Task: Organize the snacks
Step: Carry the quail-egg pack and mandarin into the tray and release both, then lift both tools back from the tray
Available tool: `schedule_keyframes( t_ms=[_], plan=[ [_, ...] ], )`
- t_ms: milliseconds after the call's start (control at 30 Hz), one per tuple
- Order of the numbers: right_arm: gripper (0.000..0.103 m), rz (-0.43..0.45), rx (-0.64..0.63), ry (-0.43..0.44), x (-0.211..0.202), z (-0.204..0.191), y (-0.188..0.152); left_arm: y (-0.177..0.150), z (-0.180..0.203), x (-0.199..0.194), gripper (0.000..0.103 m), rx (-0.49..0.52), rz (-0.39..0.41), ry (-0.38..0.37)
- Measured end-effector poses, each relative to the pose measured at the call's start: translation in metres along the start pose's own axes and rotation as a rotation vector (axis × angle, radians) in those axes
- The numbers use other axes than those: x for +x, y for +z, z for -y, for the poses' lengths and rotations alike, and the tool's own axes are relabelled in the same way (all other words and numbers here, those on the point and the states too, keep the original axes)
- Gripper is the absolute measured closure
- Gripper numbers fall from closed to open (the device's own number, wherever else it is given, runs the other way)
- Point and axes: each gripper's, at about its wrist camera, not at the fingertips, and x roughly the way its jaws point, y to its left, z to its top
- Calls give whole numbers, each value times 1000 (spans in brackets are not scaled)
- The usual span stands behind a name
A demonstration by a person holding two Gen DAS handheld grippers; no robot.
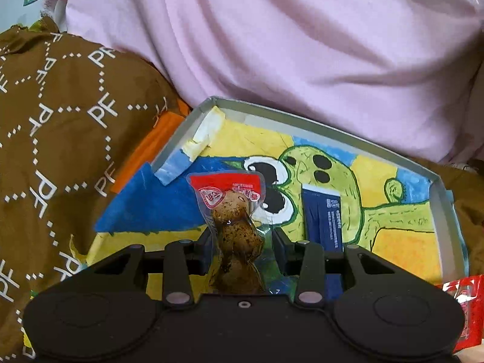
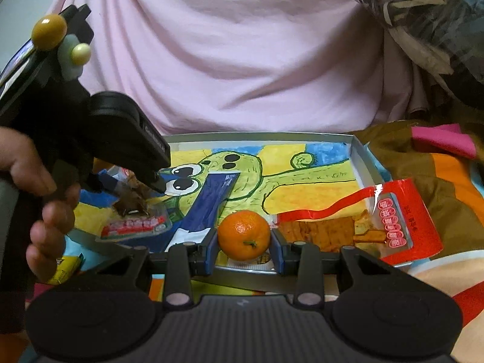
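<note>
A clear vacuum pack of brown snack pieces [image 1: 233,217] with a red top stands between the pads of my left gripper [image 1: 242,242], which is shut on it over the shallow tray [image 1: 169,148] with a green cartoon drawing. The same snack pack [image 2: 133,208] shows in the right wrist view under the left gripper [image 2: 145,181], low over the tray's left part. My right gripper [image 2: 244,251] is shut on a small orange tangerine [image 2: 243,234] at the tray's near rim [image 2: 363,163]. A dark blue sachet [image 2: 208,202] lies on the tray floor.
A red pack of orange crackers [image 2: 363,227] lies across the tray's right near corner. A small yellow wrapper [image 2: 65,267] sits left of the tray. Brown patterned fabric [image 1: 60,121] lies left of the tray, and a person in a pink shirt [image 2: 227,54] sits right behind it.
</note>
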Motion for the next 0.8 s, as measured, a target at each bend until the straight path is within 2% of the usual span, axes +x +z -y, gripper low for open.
schedule_keyframes(
  t_ms=[200,367,633,700,767,800],
  plan=[
    [62,-5,11,10,1,-1,0,-8,-3,10,60,-62,-23,-5],
    [56,-4,14,8,2,-1,0,-14,0,12,57,-35,-20,9],
    [38,30,14,-22,-6,-2,3,-13,0,-5,21,-23,14,2],
    [31,43,15,-33,-11,-2,7,-13,-2,-14,11,-27,28,-1],
    [18,63,19,-47,-20,-1,12,-13,-3,-25,6,-24,45,-4],
    [17,73,21,-56,-25,-1,14,-13,-5,-31,5,-21,54,-5]
  ],
)
